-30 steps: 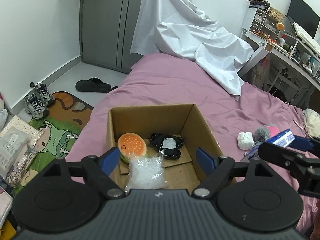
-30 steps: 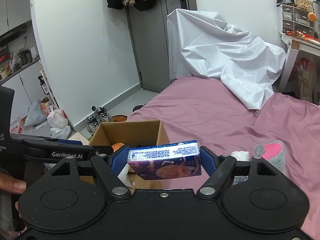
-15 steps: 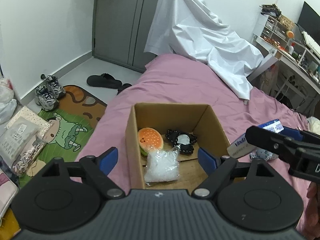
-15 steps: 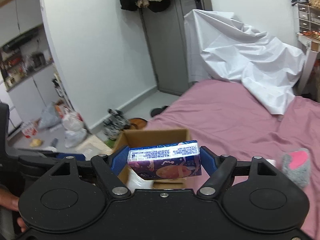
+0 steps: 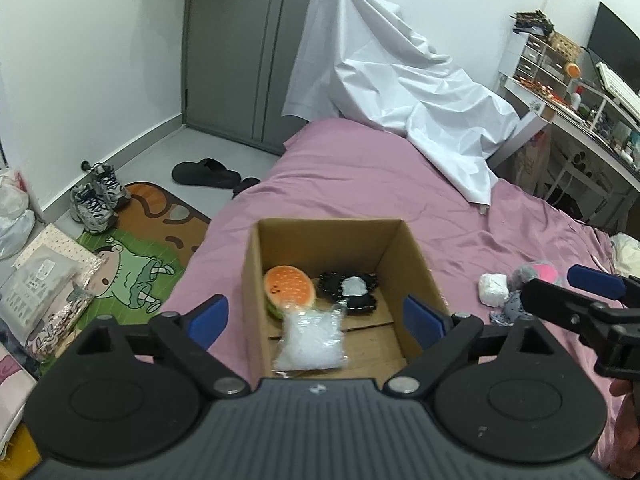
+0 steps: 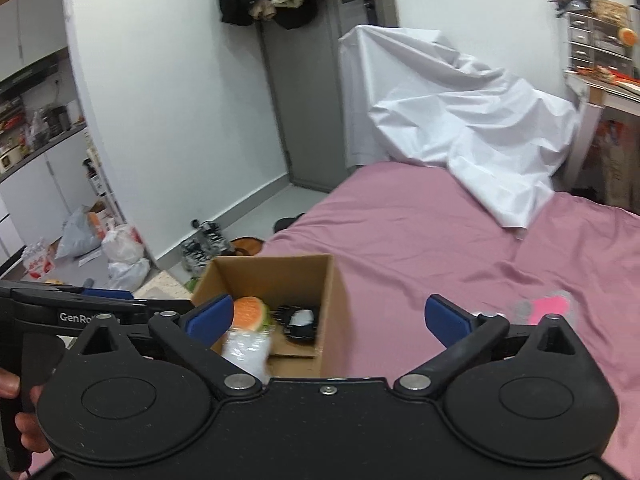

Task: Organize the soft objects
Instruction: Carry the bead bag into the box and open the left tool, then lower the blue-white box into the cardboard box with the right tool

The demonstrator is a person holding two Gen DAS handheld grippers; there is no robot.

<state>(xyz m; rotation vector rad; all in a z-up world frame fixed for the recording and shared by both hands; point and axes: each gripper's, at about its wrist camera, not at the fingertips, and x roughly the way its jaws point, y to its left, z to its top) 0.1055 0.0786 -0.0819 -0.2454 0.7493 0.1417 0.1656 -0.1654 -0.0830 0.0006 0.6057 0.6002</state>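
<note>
Two tongs, both let go and gaping. Left gripper (image 5: 316, 312) hanging right over the cardboard box (image 5: 416, 264), jaws just been opening, nothing between the blue pads. Same deal with the right gripper (image 6: 328, 314): jaws just been opening too, spread wide, nothing pinched, aimed down at the box's right wall and the bed beside it. Inside the box: squishy burger (image 5: 290, 288) on the left, black-and-white soft thing (image 5: 348, 290) just beside it, crinkly clear bag (image 5: 312, 340) at the front, touching the burger. Box parked on the pink bedsheet (image 5: 360, 184) near the bed's left edge. Off to the right on the sheet, well apart from the box: white lump (image 5: 493, 288) and grey-and-pink fuzzy thing (image 5: 536, 274), close together, can't tell if touching. Further out, white cloth (image 5: 400, 80) draped over the far end of the bed, sneakers (image 5: 96, 200) and a cartoon mat (image 5: 132, 264) down on the floor.
</note>
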